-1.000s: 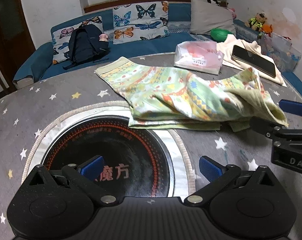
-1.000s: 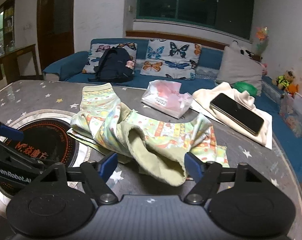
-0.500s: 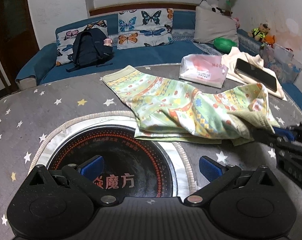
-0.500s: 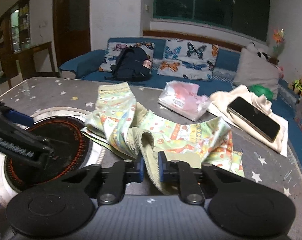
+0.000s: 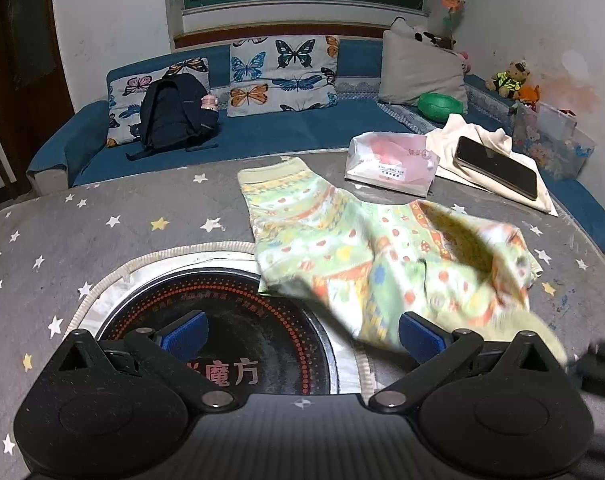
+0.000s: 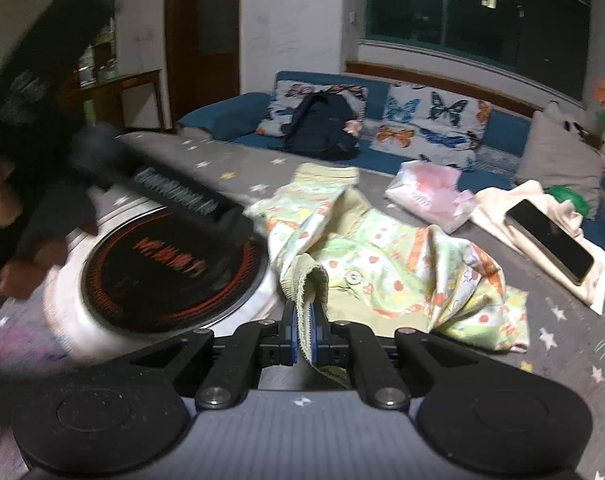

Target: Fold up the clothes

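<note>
Green patterned children's pants [image 5: 366, 248] lie on the grey star-print table [image 5: 102, 232], one leg reaching toward the sofa. My right gripper [image 6: 307, 330] is shut on the pants' ribbed green waistband [image 6: 307, 284] and holds it lifted, the cloth [image 6: 402, 264] trailing behind to the table. My left gripper [image 5: 300, 338] is open and empty over the round black induction plate [image 5: 218, 320], just left of the raised, blurred cloth. The left gripper's body [image 6: 174, 196] shows blurred in the right wrist view.
A pink tissue pack [image 5: 390, 162] and a cream cloth with a black phone [image 5: 496, 166] on it lie at the table's far right. A blue sofa [image 5: 282, 128] with butterfly cushions and a black backpack [image 5: 172, 108] stands behind the table.
My right gripper closed on the waistband and has lifted and pulled it left toward the induction plate. The left gripper has stayed open while its view tilted up.
</note>
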The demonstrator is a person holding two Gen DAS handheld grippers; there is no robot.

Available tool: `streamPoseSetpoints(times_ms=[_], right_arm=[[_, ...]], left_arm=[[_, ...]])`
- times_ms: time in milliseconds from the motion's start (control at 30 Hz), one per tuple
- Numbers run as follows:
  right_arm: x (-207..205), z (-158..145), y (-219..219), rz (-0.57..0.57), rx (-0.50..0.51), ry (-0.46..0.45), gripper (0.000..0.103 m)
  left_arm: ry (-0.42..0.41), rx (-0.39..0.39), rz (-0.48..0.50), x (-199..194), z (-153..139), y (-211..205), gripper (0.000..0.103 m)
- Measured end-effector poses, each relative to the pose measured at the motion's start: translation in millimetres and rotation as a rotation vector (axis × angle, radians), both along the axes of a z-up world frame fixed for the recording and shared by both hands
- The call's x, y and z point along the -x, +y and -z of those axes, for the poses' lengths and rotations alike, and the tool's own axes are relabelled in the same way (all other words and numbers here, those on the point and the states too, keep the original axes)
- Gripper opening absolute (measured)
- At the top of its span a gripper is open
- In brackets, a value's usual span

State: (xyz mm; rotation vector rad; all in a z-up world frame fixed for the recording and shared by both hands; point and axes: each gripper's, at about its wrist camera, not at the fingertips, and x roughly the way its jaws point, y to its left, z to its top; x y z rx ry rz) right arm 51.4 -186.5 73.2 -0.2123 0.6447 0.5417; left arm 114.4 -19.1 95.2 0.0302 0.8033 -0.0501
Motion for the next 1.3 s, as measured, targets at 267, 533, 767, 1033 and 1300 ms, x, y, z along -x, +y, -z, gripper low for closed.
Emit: streamPoseSetpoints(times_ms=[267, 533, 767, 1033, 1300], right_arm=[[37, 11, 14, -0.113, 0.031, 0.052, 0.004], [37, 0, 10, -0.146, 0.007, 0.074, 0.009], [28, -17, 4, -0.146, -0.025, 0.051, 0.028], [-9, -26, -20, 0.016, 0.027, -0.01, 0.04], [-76, -11, -27, 0.156, 0.065, 0.005, 0.054]], left_arm=[[0.008, -0.015, 0.033, 5, 5, -8, 0.103], [0.01, -0.026, 0.032, -10, 8, -12, 0.103], [-0.003, -0.063, 0.063, -35, 11, -28, 0.102], [0.031, -0.121, 0.075, -64, 29, -36, 0.086], [0.083, -0.059, 0.121, -66, 41, -22, 0.033]])
